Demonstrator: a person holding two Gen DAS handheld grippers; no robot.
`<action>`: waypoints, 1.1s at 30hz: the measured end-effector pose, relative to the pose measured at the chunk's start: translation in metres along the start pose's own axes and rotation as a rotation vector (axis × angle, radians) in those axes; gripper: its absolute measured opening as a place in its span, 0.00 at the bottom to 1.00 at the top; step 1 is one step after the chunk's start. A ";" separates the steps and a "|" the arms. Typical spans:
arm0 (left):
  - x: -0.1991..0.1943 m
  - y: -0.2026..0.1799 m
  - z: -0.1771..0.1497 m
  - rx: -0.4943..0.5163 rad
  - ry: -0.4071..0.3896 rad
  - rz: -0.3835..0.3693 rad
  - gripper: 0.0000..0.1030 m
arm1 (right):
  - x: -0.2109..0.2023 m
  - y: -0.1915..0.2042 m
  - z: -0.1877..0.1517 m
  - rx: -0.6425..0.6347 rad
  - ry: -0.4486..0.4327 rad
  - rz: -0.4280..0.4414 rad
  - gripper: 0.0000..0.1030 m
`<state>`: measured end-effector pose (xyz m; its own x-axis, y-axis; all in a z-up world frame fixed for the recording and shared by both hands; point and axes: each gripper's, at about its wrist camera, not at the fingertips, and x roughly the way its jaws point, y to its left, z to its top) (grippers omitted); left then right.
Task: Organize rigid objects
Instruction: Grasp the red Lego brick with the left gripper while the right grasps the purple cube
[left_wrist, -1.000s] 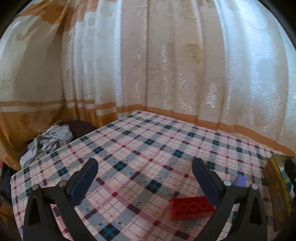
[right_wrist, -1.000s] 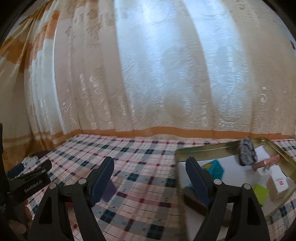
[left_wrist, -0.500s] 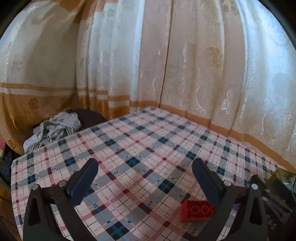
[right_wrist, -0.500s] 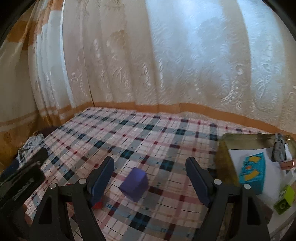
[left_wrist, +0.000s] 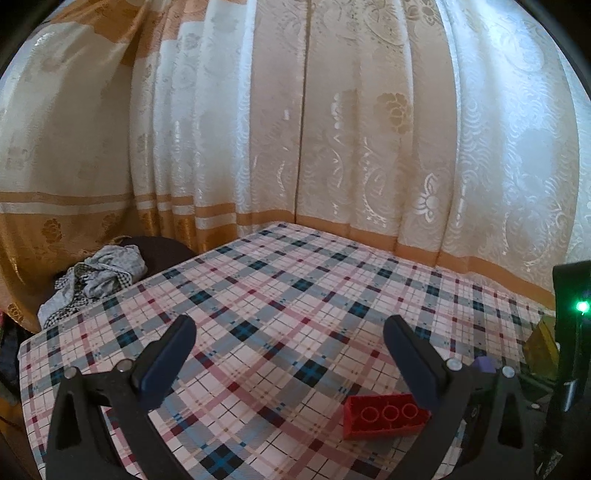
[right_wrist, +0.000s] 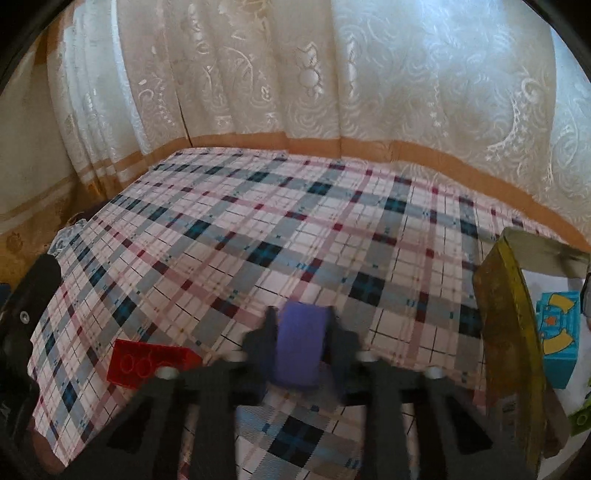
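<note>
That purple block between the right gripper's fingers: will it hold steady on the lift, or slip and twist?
The purple block looks rigid and flat-sided, so the right gripper, shut on two opposite faces, probably holds it squarely. It seems small and likely light. Its smooth faces could slip if jerked.

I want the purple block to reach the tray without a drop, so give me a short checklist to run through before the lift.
1. Right gripper closed on the purple block: ok, a finger sits on each side of it.
2. Grip centred on the block: cannot tell, the fingers are blurred.
3. Red brick out of the way: ok, it lies apart, to the left of the block.
4. Path to the tray: not ok for a flat slide, the tray's raised rim stands between; lift over it.
5. Landing room in the tray: cannot tell, the blue box fills the part that shows.
6. Left gripper clear: ok, open and holding nothing.
</note>
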<state>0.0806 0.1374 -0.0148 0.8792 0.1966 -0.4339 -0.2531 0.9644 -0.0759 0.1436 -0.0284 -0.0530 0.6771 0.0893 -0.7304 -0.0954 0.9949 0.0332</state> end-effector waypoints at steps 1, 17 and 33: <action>0.000 -0.001 0.000 0.004 0.004 -0.010 1.00 | -0.001 -0.001 -0.001 0.008 -0.005 0.002 0.21; 0.010 -0.053 -0.012 0.243 0.159 -0.244 1.00 | -0.072 -0.026 -0.028 0.052 -0.258 -0.046 0.18; 0.056 -0.044 -0.032 0.161 0.459 -0.250 0.84 | -0.053 -0.046 -0.033 0.173 -0.131 0.150 0.19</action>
<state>0.1279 0.1006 -0.0640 0.6295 -0.1046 -0.7699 0.0376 0.9938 -0.1043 0.0879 -0.0802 -0.0386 0.7548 0.2309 -0.6139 -0.0836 0.9622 0.2590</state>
